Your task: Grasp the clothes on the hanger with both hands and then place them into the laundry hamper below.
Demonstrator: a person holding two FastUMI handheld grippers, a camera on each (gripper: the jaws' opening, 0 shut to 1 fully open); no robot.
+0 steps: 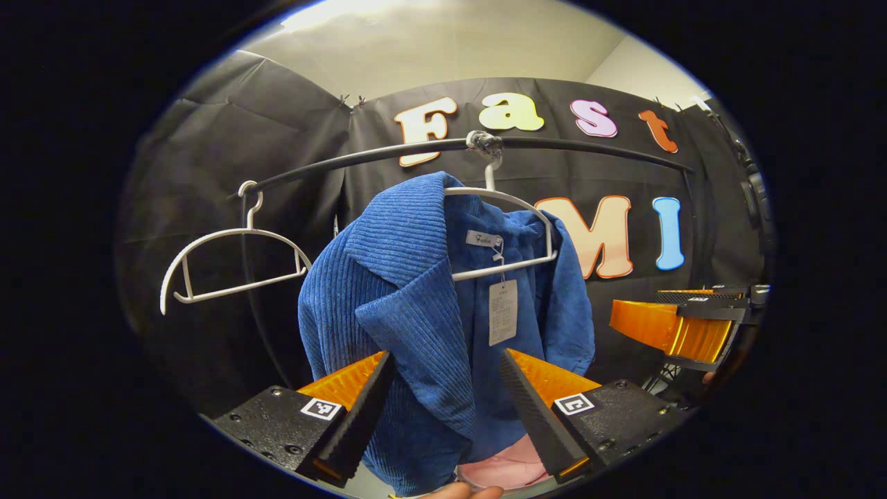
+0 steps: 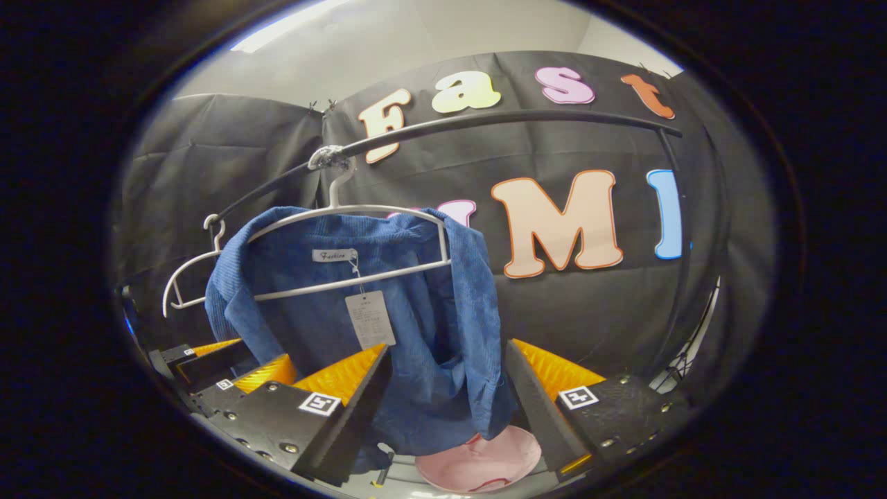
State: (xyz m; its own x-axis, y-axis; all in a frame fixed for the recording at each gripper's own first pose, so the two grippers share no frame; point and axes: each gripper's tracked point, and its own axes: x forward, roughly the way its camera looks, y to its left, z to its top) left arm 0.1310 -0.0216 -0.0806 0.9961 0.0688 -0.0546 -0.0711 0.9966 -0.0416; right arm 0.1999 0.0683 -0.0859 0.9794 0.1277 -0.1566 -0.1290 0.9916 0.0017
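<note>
Left gripper view: left gripper (image 1: 443,395) at the bottom edge, fingers spread wide apart. The front panel of the blue corduroy jacket (image 1: 429,312) hangs down between them; the fabric sits just beside the inner face of one finger, contact can't be confirmed, the other finger is apart from it. Nothing clamped. Pink hamper (image 1: 502,468) shows below the jacket hem, between the fingers. A fingertip of the person's hand (image 1: 461,492) pokes in at the very bottom.

Right gripper view: right gripper (image 2: 447,395) also spread wide, the jacket's lower edge (image 2: 443,374) hanging in the gap between the fingers, not pinched. Pink hamper rim (image 2: 478,461) under it. The left gripper (image 2: 229,378) sits farther off at lower left, just beside the jacket.

Further back: the jacket is on a white hanger (image 1: 506,235), draped unevenly, collar folded over the hanger's shoulder, paper tag (image 1: 503,312) dangling inside. The hanger hooks over a black rail (image 1: 388,156). A second white hanger, empty (image 1: 235,267), hangs on the same rail, apart from the jacket. The right gripper (image 1: 682,326) shows at the right edge of the left gripper view, well off from the jacket. Black cloth wall (image 1: 229,132) behind everything.
</note>
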